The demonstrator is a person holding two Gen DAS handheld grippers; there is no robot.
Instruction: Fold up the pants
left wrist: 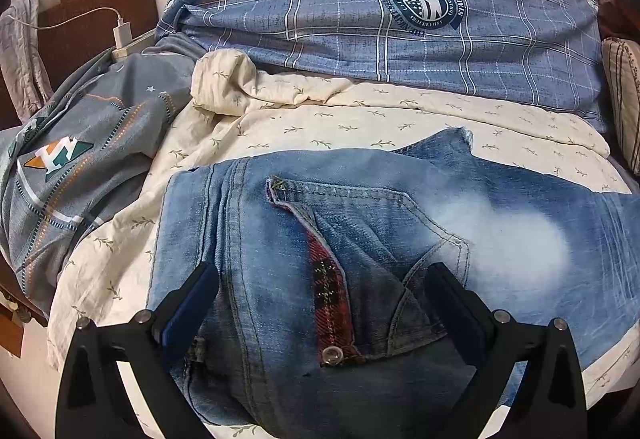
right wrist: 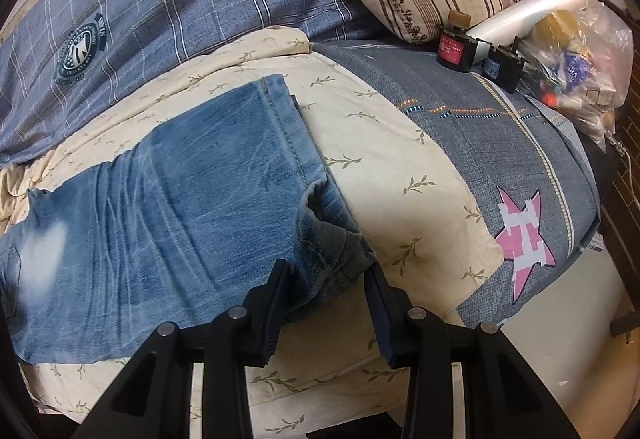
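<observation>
Jaws of the right gripper [right wrist: 326, 279] pinch the jeans [right wrist: 180, 199] at the hem; left gripper [left wrist: 320, 287] is spread over the waist. I judge next move: carry hem to waist.

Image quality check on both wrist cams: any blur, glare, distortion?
Left wrist: sharp, strong fisheye bending, dark vignette corners; the pale patch on the jeans is faded denim, not glare. Right wrist: same barrel warp, sharp, mild shine on the plastic bag, soft shadow under the right gripper.
</observation>
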